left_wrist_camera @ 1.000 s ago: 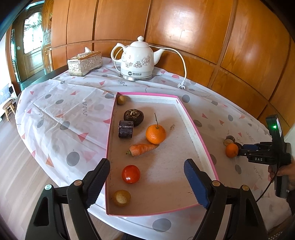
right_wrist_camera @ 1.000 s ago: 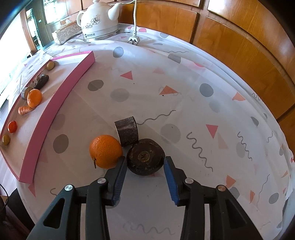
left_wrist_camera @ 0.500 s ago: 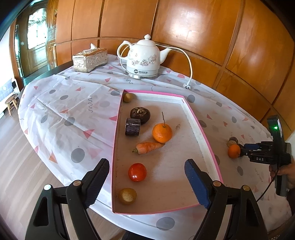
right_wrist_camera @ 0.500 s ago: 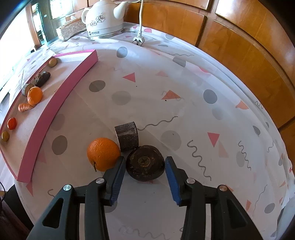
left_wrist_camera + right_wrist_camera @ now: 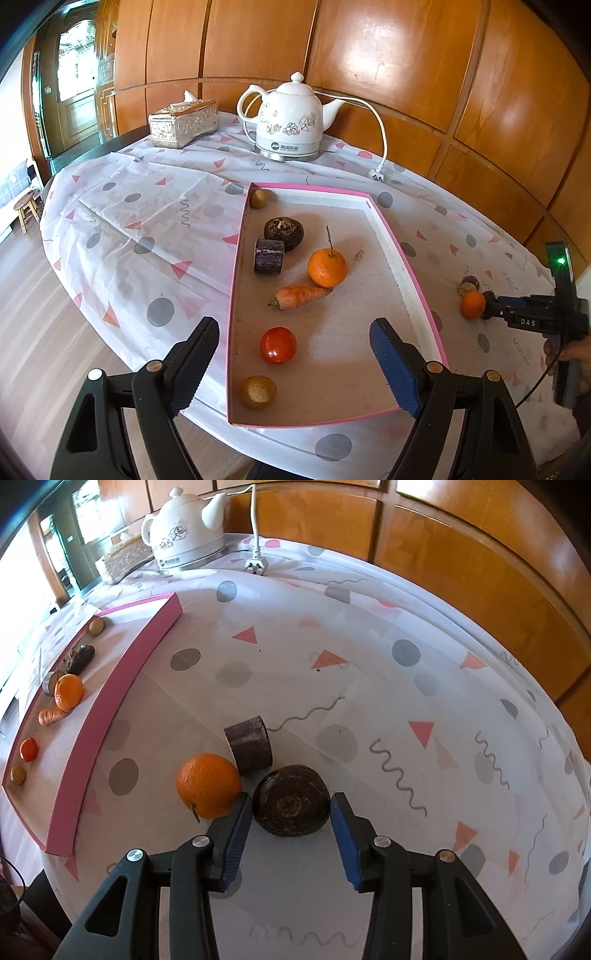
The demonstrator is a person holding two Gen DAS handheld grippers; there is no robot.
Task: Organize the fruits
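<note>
R gripper point(image 5: 291, 812), bottom centre of frame, is straddling dark round fruit point(image 5: 292, 805), pads not quite touching. L gripper point(image 5: 295, 354) is hanging wide open w/ nothing between, over pink tray point(image 5: 236, 295).

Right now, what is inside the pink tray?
Inside the pink tray: two small yellowish fruits, a dark round fruit, a dark cylinder piece, an orange, a carrot, a tomato. Nothing looks covered.
</note>
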